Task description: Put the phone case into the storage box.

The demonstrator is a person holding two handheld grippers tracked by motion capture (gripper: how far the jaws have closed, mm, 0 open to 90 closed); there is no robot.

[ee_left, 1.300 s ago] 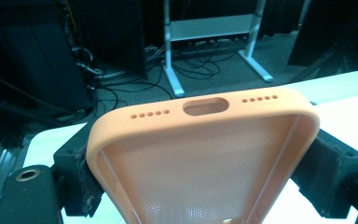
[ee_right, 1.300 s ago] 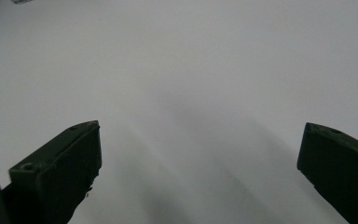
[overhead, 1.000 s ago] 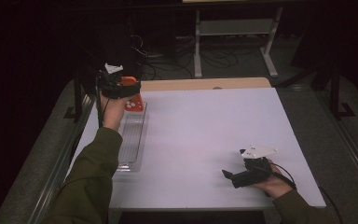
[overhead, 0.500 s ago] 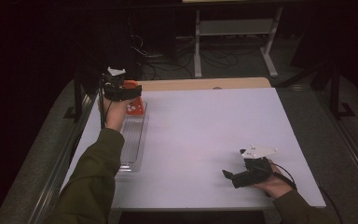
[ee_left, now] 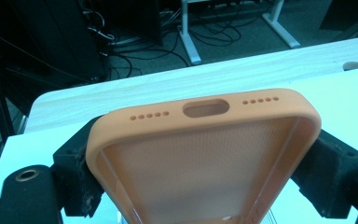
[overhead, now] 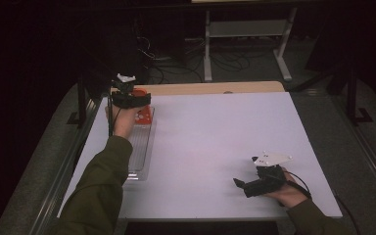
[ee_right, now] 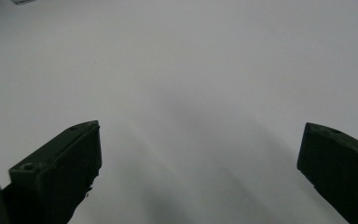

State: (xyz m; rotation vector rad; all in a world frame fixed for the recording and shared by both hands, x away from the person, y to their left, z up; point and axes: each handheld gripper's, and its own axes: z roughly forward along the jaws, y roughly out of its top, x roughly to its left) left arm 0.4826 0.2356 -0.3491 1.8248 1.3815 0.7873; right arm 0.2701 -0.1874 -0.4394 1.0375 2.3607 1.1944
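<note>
An orange phone case (ee_left: 205,107) sits between the black jaws of my left gripper (ee_left: 203,158), open side up, port end pointing away. Both pads (ee_left: 77,161) press its long sides, so the gripper is shut on it. In the high view that left gripper (overhead: 131,99) hovers at the table's far left, with the phone case (overhead: 143,115) over the far end of a clear plastic tray (overhead: 139,156). My right gripper (overhead: 240,185) rests near the front right edge, pointing left. Its jaws (ee_right: 200,158) stand wide apart over bare white tabletop with nothing between them.
The white table (overhead: 215,137) has a wooden strip (overhead: 210,88) along its far edge. Beyond it the floor is dark, with cables and a metal stand (overhead: 245,29). A black post (overhead: 82,95) rises by the table's far left corner.
My left gripper and the orange case have drifted slightly toward the near side and right over the tray's far end. The right gripper has stayed where it was.
</note>
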